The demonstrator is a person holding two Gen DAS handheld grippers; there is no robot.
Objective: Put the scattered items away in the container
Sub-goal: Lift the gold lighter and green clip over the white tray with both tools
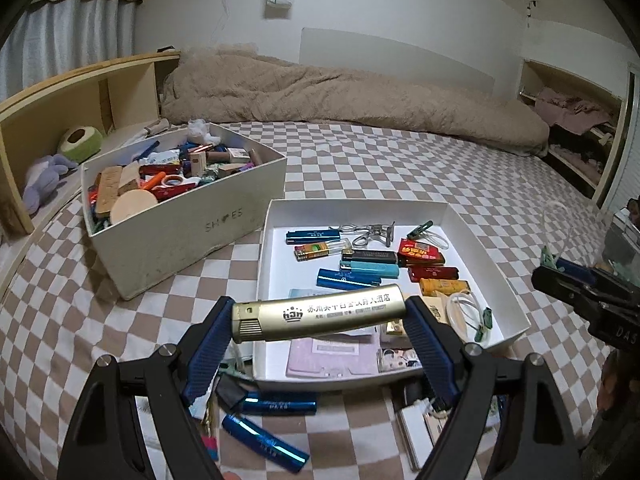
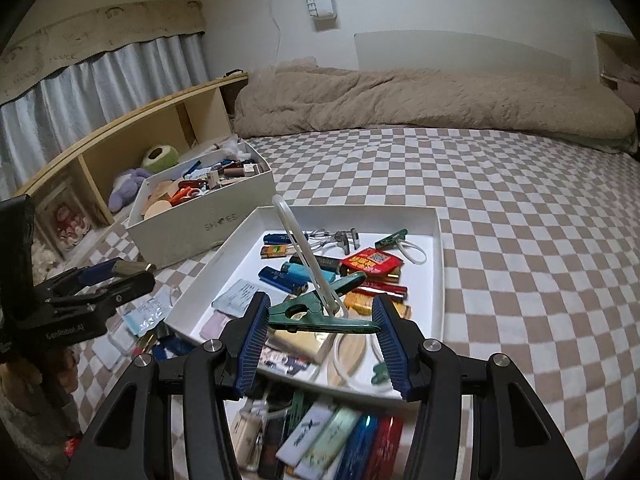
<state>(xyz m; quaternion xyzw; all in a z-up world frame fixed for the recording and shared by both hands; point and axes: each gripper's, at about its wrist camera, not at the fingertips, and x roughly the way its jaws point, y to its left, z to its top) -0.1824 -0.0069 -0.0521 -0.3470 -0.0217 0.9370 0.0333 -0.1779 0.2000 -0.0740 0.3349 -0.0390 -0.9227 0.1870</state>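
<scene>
Far to my left sits the deep shoe box (image 1: 172, 240), crammed with odds and ends, on the checkered bedspread (image 1: 360, 160); just right of it lies the shallow white tray (image 1: 476, 236), the container I am filling, already holding lighters, small red packs, an eyelash curler and a clip.

My left gripper (image 1: 320, 320) is pinching a gold lighter (image 1: 316, 314) lengthwise, one blue pad on each end; the lighter lies crosswise between the pads, held in the air over the tray's near-left part. Below it, outside the tray's near wall, two blue lighters (image 1: 264, 442) lie loose on the bedspread.

To the right, my right gripper (image 2: 320, 320) is clamped on a green clothes clip (image 2: 320, 314); the left pad presses on one end and the right pad meets the long arm's tip, and a white plastic loop (image 2: 304, 256) stands up from the clip, leaning away from me. The clip hangs above the tray's near edge; beneath it, in front of the tray, a huddle of lighters and flat packs (image 2: 332, 444) lies on the bedspread, blurred.

A rumpled beige duvet (image 2: 420, 96) runs along the far wall.
</scene>
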